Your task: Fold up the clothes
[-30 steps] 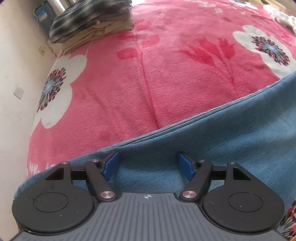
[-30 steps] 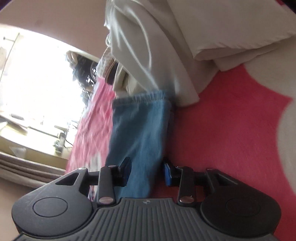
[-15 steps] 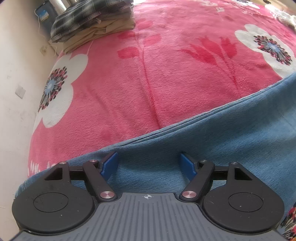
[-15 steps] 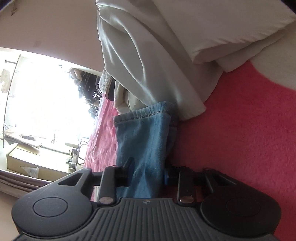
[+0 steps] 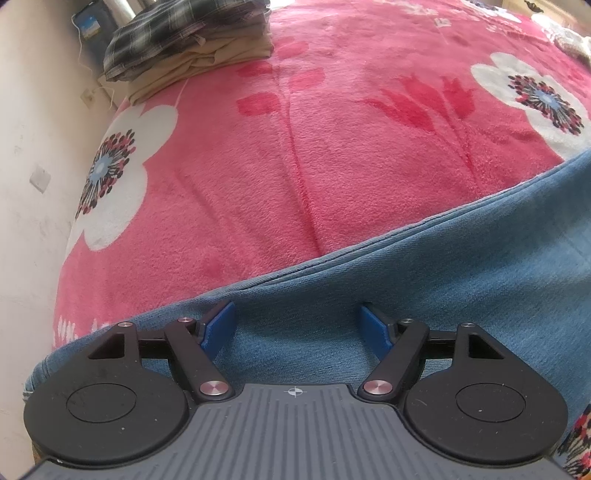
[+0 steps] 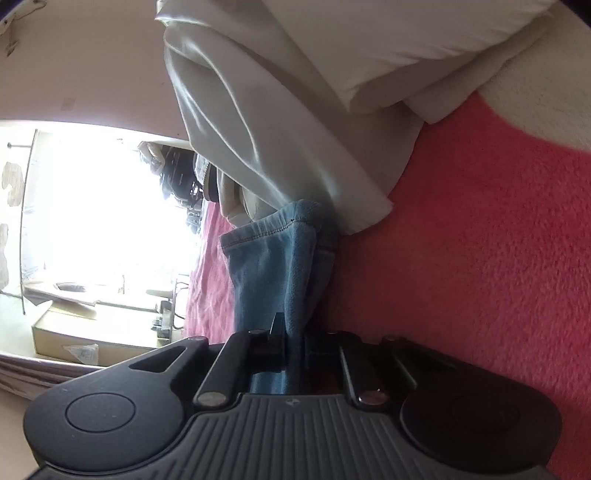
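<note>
A pair of blue jeans (image 5: 424, 280) lies flat on a pink flowered blanket (image 5: 295, 155). My left gripper (image 5: 297, 325) is open, its blue fingers (image 5: 221, 321) spread just above the denim near its long seam edge. In the right wrist view my right gripper (image 6: 293, 343) is shut on a bunched end of the jeans (image 6: 273, 266), which runs away from the jaws to a stitched hem. The view is turned on its side.
A folded stack of a plaid shirt (image 5: 177, 29) on tan clothes (image 5: 207, 62) sits at the blanket's far left corner by the wall. White bedding and a pillow (image 6: 332, 92) lie just beyond the jeans' hem. A bright window (image 6: 92, 221) is at left.
My right gripper has closed on the jeans' end and moved closer to the white bedding. My left gripper stays open over the denim, nearly still.
</note>
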{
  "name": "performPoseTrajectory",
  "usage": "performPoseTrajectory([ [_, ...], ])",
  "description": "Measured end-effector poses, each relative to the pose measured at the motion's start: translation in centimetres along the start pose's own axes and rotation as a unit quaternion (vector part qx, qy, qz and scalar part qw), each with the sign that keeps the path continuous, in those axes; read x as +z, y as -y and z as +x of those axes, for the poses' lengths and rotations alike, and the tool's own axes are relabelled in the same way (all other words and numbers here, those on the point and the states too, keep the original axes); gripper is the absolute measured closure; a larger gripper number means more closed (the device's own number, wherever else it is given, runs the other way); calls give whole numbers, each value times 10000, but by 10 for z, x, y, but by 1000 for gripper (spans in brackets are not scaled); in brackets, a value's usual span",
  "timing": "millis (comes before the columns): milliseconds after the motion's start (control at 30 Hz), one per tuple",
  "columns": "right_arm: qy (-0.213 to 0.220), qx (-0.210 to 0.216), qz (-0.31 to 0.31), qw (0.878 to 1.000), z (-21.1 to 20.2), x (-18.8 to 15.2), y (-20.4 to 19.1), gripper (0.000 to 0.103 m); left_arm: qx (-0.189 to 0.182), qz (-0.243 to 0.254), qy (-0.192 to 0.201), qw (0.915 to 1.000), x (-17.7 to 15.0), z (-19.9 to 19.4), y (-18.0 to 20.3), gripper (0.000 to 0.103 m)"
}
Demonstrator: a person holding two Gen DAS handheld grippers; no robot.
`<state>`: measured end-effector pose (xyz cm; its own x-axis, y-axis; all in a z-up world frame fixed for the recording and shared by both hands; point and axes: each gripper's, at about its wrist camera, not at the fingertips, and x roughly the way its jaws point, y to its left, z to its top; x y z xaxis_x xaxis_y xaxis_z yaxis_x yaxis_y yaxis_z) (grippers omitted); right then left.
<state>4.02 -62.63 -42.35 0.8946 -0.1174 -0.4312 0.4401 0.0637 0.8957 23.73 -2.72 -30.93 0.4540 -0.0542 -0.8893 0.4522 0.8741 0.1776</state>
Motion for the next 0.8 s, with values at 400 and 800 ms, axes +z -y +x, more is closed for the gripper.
performPoseTrajectory([
  [400,-158,721,-1051,9917,-34,-28,-94,96,-95,-49,169,9998,-6,-1,-4,28],
  [800,-1061,1705,-2012,9588,-50,-123,-234,96,-327,-211,503,9980,-17,-1,-13,28],
])
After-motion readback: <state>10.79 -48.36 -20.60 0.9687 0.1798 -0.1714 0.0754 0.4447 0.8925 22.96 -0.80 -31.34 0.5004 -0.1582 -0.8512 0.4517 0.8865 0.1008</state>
